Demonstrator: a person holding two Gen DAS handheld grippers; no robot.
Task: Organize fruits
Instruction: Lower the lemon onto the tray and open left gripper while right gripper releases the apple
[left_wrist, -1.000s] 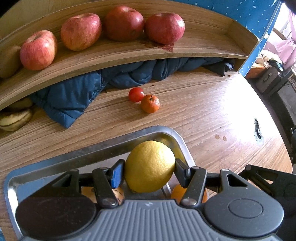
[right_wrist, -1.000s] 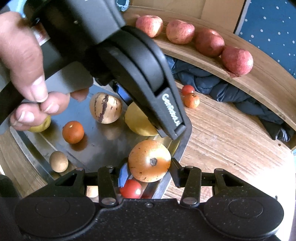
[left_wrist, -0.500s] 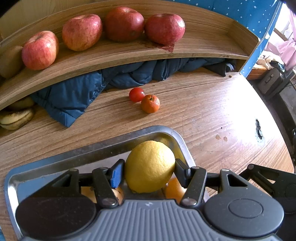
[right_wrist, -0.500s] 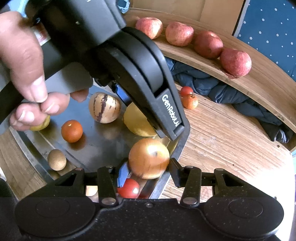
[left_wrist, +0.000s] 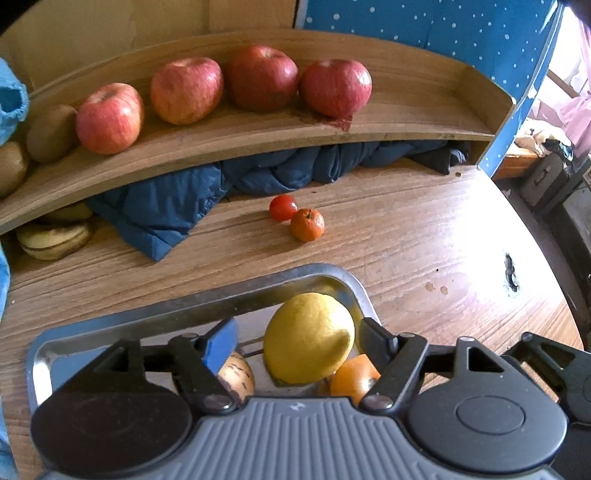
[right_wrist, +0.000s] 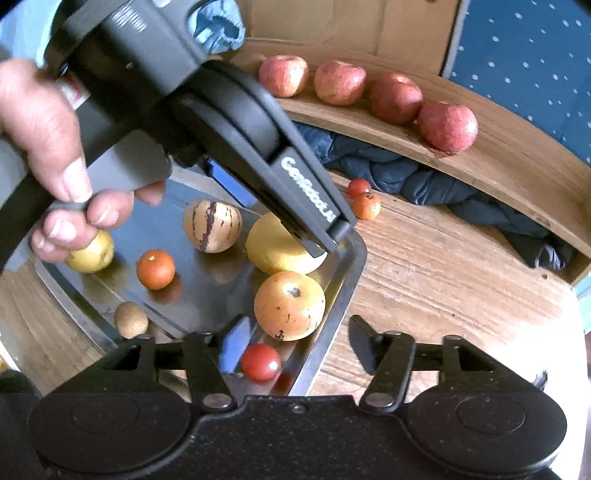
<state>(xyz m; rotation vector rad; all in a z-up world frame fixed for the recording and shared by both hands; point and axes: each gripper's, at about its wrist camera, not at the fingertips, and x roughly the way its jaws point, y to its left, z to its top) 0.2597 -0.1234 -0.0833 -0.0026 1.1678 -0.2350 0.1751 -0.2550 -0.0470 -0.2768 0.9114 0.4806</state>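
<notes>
My left gripper (left_wrist: 297, 336) is open over the far right corner of the steel tray (left_wrist: 184, 306). A yellow lemon (left_wrist: 308, 338) lies between its fingers, with a clear gap on the blue-padded side. My right gripper (right_wrist: 299, 343) is open just above the tray's near corner (right_wrist: 343, 288). A round orange-yellow fruit (right_wrist: 290, 304) rests in the tray ahead of its fingertips, untouched. In the right wrist view the left gripper's body and a hand (right_wrist: 48, 129) cover the upper left, partly hiding the lemon (right_wrist: 273, 247).
The tray also holds a striped melon (right_wrist: 212, 225), a small orange (right_wrist: 155, 268), a yellow fruit (right_wrist: 90, 254), a brown fruit (right_wrist: 130, 319) and a cherry tomato (right_wrist: 260, 361). A tomato (left_wrist: 282, 207) and mandarin (left_wrist: 307, 224) lie on the table. Apples (left_wrist: 260, 77) line the curved shelf above a blue jacket (left_wrist: 177, 199).
Both grippers have gone from shut to open. The lemon and the orange-yellow fruit are let go and now rest in the tray. Both grippers have drawn back slightly.
</notes>
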